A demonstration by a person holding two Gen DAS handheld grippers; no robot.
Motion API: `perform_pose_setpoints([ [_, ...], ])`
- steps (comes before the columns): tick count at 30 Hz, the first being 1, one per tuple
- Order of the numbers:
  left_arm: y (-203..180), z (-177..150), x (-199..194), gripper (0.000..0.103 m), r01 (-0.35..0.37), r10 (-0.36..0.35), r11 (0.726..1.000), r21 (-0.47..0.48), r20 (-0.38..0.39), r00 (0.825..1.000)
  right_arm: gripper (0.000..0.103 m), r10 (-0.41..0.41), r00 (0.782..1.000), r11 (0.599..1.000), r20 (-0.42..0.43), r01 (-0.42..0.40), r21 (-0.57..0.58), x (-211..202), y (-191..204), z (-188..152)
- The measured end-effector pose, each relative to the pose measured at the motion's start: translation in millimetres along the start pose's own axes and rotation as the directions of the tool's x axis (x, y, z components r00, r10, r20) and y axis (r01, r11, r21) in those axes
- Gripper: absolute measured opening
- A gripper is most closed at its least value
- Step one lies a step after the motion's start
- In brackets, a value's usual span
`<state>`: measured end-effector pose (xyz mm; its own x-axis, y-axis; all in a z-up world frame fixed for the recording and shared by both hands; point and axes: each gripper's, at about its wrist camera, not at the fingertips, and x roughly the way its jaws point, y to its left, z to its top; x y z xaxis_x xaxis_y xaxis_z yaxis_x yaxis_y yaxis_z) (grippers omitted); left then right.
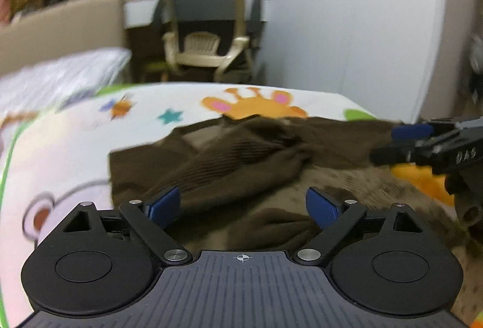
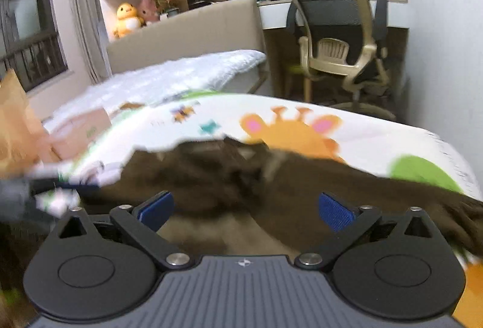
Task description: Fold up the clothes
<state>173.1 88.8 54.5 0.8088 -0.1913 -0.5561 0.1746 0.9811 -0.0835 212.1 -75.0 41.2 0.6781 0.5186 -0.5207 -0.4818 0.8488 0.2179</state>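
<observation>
Directly ahead of the left gripper, a brown garment lies rumpled on a cartoon-print mat, one ribbed sleeve running up from between the spread blue pads; the jaws stand wide and grip nothing. To its right the right gripper reaches in over the cloth's far edge. From the right wrist, that gripper is likewise wide apart and empty, with the garment spread just beyond its pads, though motion blur hides its folds. Far ahead stands an office chair.
</observation>
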Motion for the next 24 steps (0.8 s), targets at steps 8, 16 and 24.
perform_pose_setpoints([
  [8, 46, -39, 0, 0.096, 0.1, -0.125, 0.959, -0.265, -0.082, 0.989, 0.023, 0.003, 0.984, 0.993, -0.178, 0.018, 0.116, 109, 5, 17],
  [16, 43, -54, -6, 0.099, 0.125, -0.131, 0.963, -0.237, -0.01, 0.991, 0.011, 0.004, 0.987, 0.973, 0.162, 0.034, -0.228, 22, 54, 51],
  [24, 36, -54, 0, 0.102, 0.115, -0.12, 0.97, -0.212, -0.012, 0.993, 0.059, -0.233, 0.972, 0.969, -0.025, 0.235, 0.076, 2, -48, 0],
])
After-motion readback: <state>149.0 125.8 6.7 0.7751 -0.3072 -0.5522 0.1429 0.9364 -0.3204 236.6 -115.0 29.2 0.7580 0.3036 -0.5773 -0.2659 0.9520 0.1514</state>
